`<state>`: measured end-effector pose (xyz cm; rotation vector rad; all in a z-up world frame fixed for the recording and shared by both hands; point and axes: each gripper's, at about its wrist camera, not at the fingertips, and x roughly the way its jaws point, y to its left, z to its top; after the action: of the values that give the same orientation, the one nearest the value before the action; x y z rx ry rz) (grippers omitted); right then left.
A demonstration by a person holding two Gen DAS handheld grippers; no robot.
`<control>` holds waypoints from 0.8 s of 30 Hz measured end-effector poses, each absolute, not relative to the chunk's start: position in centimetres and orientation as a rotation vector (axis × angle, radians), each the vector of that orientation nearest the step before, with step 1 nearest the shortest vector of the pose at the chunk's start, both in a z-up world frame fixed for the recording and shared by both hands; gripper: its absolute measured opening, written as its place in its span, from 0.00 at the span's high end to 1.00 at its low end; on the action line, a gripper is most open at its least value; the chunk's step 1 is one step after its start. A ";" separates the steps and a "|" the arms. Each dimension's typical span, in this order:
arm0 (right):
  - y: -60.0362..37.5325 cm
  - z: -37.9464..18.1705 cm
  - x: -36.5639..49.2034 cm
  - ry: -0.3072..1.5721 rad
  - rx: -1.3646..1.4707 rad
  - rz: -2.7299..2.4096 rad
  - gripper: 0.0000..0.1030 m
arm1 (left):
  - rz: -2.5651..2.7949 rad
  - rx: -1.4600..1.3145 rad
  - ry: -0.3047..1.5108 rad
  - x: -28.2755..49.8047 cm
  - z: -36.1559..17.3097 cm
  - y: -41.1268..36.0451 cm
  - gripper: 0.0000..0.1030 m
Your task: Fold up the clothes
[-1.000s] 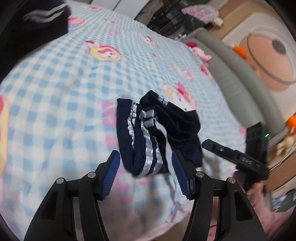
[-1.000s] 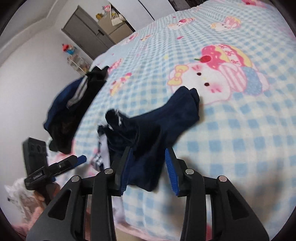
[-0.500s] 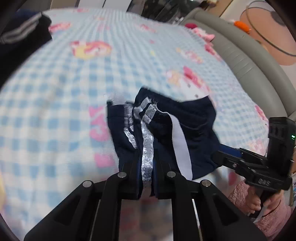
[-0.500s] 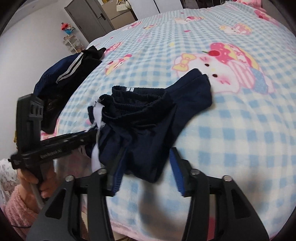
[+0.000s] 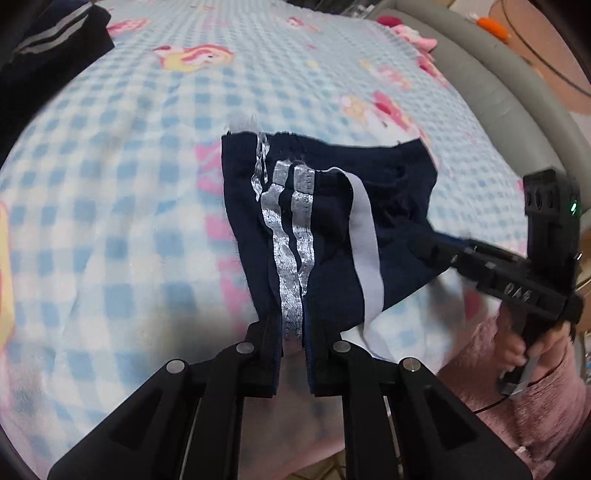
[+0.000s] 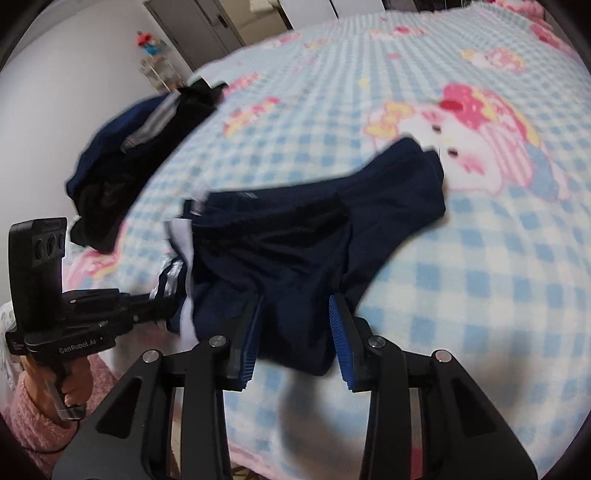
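A pair of navy shorts [image 5: 325,206] with silver and white side stripes lies near the front edge of the checked bed cover. My left gripper [image 5: 293,343] is shut on the striped near hem of the shorts. In the right wrist view the shorts [image 6: 295,251] spread between my right gripper's fingers; my right gripper [image 6: 295,332] is open around the near edge of the fabric, blue pads apart. The right gripper also shows in the left wrist view [image 5: 436,245], its tips at the shorts' right side. The left gripper shows in the right wrist view [image 6: 159,306] at the striped end.
A pile of dark clothes [image 6: 136,147] lies at the far left of the bed, also in the left wrist view [image 5: 48,48]. The blue checked cover [image 5: 110,184] carries cartoon prints. A grey padded bed edge [image 5: 491,81] runs along the right. A door and shelf [image 6: 192,33] stand behind.
My left gripper closed on the striped hem and pulled the shorts out flatter. My right gripper moved in around the other side of the shorts, still open.
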<state>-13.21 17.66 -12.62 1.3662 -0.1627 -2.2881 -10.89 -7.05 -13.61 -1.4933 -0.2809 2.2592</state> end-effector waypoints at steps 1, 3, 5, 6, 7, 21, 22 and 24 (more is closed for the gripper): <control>17.6 -12.9 -13.3 -0.151 1.379 -2.291 0.66 | 2.292 -1.455 -0.271 -10.6 -12.8 -7.2 0.86; 17.6 -12.3 -12.7 -0.114 1.363 -2.322 0.65 | 2.342 -1.374 -0.255 -10.6 -11.5 -7.6 0.84; 17.8 -11.2 -12.3 -0.068 1.318 -2.367 0.65 | 2.375 -1.291 -0.242 -11.0 -10.3 -7.9 0.70; 17.9 -10.8 -12.3 -0.053 1.295 -2.382 0.65 | 2.390 -1.249 -0.236 -11.2 -9.7 -8.0 0.62; 17.9 -10.3 -12.6 -0.045 1.276 -2.393 0.65 | 2.404 -1.209 -0.230 -11.4 -9.2 -8.1 0.49; 16.8 -12.4 -17.0 -0.179 1.360 -2.413 0.56 | 2.454 -1.230 -0.248 -14.7 -11.7 -5.8 0.80; 16.8 -12.4 -17.1 -0.176 1.359 -2.431 0.56 | 2.451 -1.224 -0.252 -14.6 -11.5 -5.9 0.80; 17.2 -12.0 -16.9 -0.195 1.324 -2.467 0.56 | 2.456 -1.195 -0.263 -14.2 -10.8 -6.2 0.80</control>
<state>-16.87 17.18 -12.01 1.3241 -0.1954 -2.4672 -14.25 -6.18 -10.81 -1.1950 -0.2632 2.4560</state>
